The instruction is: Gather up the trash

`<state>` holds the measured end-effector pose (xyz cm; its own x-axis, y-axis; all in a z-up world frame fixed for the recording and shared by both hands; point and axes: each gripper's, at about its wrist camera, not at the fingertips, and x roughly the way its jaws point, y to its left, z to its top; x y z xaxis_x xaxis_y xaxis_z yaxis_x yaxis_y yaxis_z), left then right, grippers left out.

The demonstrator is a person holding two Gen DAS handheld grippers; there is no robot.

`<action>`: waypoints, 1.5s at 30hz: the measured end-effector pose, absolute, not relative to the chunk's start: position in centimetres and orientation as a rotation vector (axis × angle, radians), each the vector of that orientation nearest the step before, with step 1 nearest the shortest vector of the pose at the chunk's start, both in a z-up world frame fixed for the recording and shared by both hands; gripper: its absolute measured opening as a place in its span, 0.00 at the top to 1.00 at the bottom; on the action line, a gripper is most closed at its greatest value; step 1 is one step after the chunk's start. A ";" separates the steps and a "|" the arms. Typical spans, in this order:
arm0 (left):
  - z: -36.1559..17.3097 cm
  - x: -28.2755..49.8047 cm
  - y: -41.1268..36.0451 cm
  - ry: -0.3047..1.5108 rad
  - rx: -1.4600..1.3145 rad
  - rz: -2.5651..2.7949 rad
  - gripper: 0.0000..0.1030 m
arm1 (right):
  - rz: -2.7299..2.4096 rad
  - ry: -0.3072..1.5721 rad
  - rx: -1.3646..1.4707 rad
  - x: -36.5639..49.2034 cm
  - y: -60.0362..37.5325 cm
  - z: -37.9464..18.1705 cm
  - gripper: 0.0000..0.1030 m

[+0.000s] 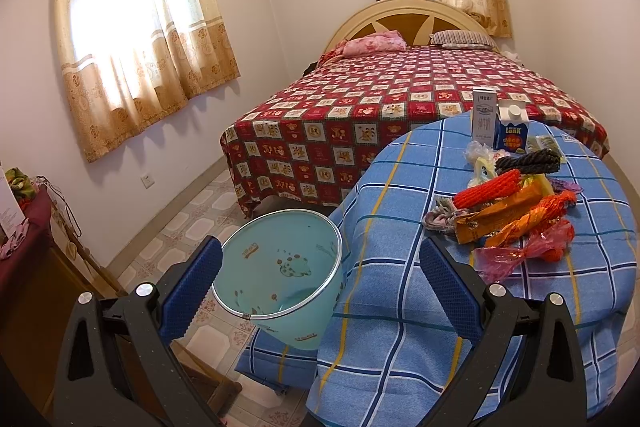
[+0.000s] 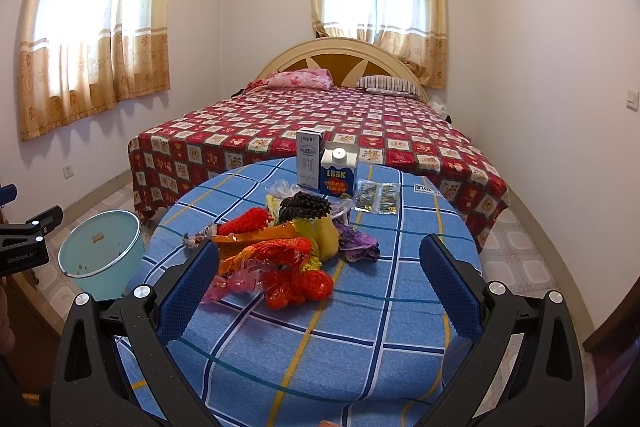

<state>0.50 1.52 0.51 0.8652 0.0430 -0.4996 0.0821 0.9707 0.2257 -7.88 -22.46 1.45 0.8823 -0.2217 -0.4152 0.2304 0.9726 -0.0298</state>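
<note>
Trash (image 2: 280,255) lies heaped on a round table (image 2: 400,307) under a blue checked cloth: orange and red foam nets, a pink plastic bag (image 2: 232,285), a purple wrapper (image 2: 358,247), a dark net (image 2: 306,207) and yellow scraps, all touching or overlapping. Behind the heap two cartons stand upright side by side, a white one (image 2: 309,159) and a blue one (image 2: 338,175), with foil sachets (image 2: 378,201) just to the right of them. A pale green bin (image 1: 280,275) stands on the tiled floor, touching the hanging cloth at the table's left edge, with only a few dark specks inside. The left gripper (image 1: 320,291) hangs over the gap between bin and table, jaws wide apart and holding nothing. The right gripper (image 2: 320,299) hovers above the near side of the table, facing the heap, jaws likewise spread and empty. A bed (image 2: 320,123) with a red patterned cover fills the room behind the table.
</note>
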 end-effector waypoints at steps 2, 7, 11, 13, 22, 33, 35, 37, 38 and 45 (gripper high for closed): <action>0.3 0.5 1.4 0.527 0.247 -0.019 0.06 | -0.236 0.431 0.020 -7.9 -22.5 1.4 0.05; 0.1 0.5 1.3 0.531 0.251 -0.017 0.06 | -0.235 0.430 0.019 -7.9 -22.5 1.5 0.05; -0.3 0.8 1.0 0.542 0.258 -0.015 0.06 | -0.247 0.437 0.022 -7.7 -23.0 0.8 0.05; -0.6 1.0 0.9 0.550 0.266 -0.014 0.06 | -0.254 0.445 0.026 -7.5 -23.3 0.5 0.05; -2.1 1.4 -0.2 0.575 0.287 -0.032 0.06 | -0.282 0.476 0.031 -6.9 -24.5 -0.6 0.05; -7.6 3.4 -5.4 0.644 0.334 -0.107 0.06 | -0.352 0.564 0.075 -5.5 -28.6 -5.5 0.05; -8.4 3.8 -6.4 0.663 0.330 -0.141 0.06 | -0.367 0.579 0.074 -5.3 -29.2 -6.4 0.05; -9.3 4.1 -7.7 0.677 0.337 -0.162 0.06 | -0.378 0.587 0.080 -5.3 -29.9 -7.4 0.05; -9.5 4.1 -8.1 0.687 0.334 -0.181 0.06 | -0.385 0.593 0.087 -5.3 -30.2 -7.8 0.05; -11.8 4.1 -12.2 0.696 0.367 -0.281 0.06 | -0.414 0.622 0.147 -5.2 -32.4 -9.9 0.05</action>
<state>4.08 -12.24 -11.77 0.7345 -0.1286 -0.6663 0.3695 0.8993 0.2338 -5.20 -32.40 -9.87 0.7343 -0.3312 -0.5926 0.4185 0.9081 0.0110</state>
